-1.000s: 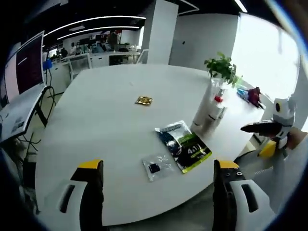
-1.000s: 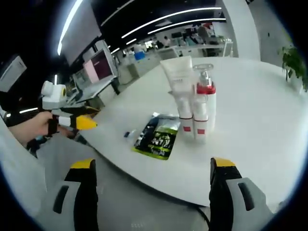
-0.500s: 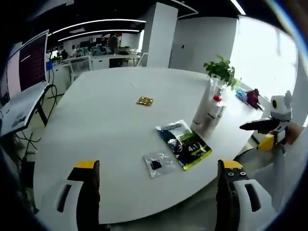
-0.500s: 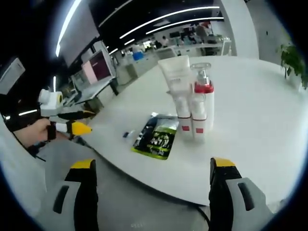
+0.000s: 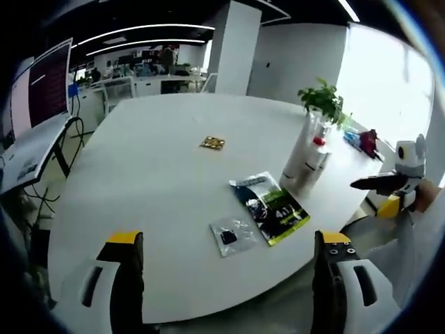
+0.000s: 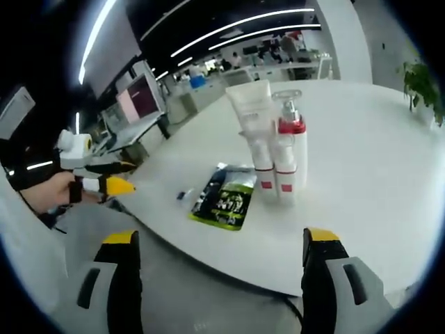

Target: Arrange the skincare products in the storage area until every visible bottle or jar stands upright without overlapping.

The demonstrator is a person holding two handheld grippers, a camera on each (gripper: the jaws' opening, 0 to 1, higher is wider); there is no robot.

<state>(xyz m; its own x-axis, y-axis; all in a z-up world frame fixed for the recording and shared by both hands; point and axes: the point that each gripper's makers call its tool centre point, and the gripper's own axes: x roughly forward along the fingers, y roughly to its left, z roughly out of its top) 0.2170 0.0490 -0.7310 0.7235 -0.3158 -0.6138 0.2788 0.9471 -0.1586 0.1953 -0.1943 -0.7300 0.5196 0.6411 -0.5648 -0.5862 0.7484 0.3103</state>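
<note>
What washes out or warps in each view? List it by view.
Left gripper view: the window at upper right is blown out to white, and the fisheye bends the table edge into a curve. Right gripper view: ceiling light strips glare and bow into arcs, while the bottles stay sharp and the far office looks soft.

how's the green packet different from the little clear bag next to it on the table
The green packet is larger, opaque and printed in black and green; the clear bag is smaller and see-through, with a small dark item inside. The packet lies nearer the bottles, while the bag lies nearer the table edge by the left gripper. Both lie flat on the table.
</note>
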